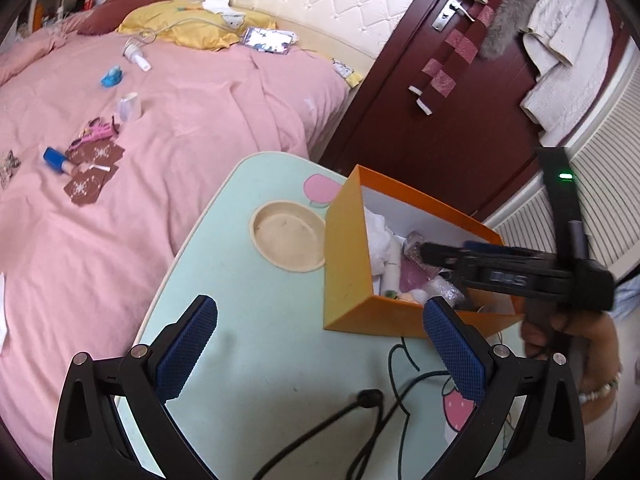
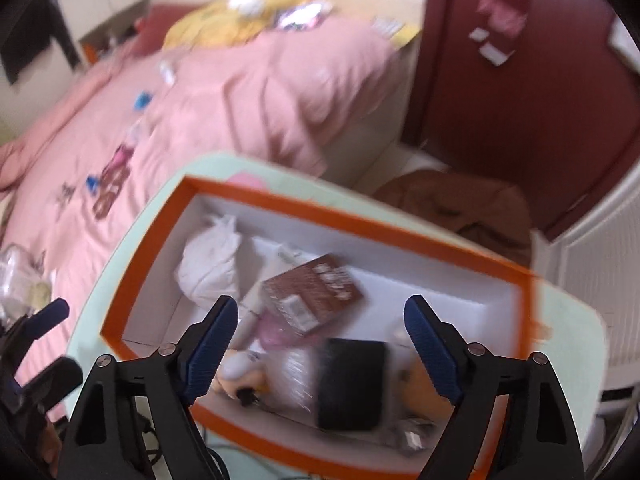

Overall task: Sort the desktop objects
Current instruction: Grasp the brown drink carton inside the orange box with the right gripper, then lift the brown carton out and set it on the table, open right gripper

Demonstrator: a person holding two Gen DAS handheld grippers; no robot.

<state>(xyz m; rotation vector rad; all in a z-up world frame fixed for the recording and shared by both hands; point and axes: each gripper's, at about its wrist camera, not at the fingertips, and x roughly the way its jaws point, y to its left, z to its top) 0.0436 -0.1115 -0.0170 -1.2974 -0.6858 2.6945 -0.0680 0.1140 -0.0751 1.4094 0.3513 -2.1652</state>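
left gripper (image 1: 320, 344): black frame, blue textured pads, jaws spread wide, nothing between them; hangs over bare table top, box at its 1 o'clock
right gripper (image 2: 322, 336): same build, jaws released and apart, no pad touching anything; pointed down into the box; from the left wrist view it comes in from 3 o'clock across the box
orange cardboard box with white lining (image 1: 348, 256): open top, sits on the table toward the far right part; its near wall is just beyond the left gripper's right pad
box contents: crumpled white plastic bag (image 2: 210, 264) at 10 o'clock inside the box; flat brown printed packet (image 2: 316, 288) near centre, tilted; black rectangular item (image 2: 352, 384) at 6 o'clock, blurred; pink translucent piece and a pale rounded toy-like thing at 7 o'clock, too blurred to name
pale green lap table with cartoon print (image 1: 224, 312): round beige recessed cup holder (image 1: 288, 240) at 9 o'clock of the box, apart from it; black cable (image 1: 372, 404) lies on the near part
pink bedspread (image 1: 180, 128): at 10 o'clock of the table; scattered on it a blue-capped bottle (image 1: 60, 162), brown patterned cards (image 1: 94, 172), a small clear cup (image 1: 129, 107), a blue small toy (image 1: 113, 77), a white bottle (image 1: 136, 54)
dark red wooden door (image 1: 400, 120): at 1 o'clock, metal handle, clothes hung on it
person's hand (image 1: 568, 332): grips the right gripper's handle, bead bracelet on the wrist
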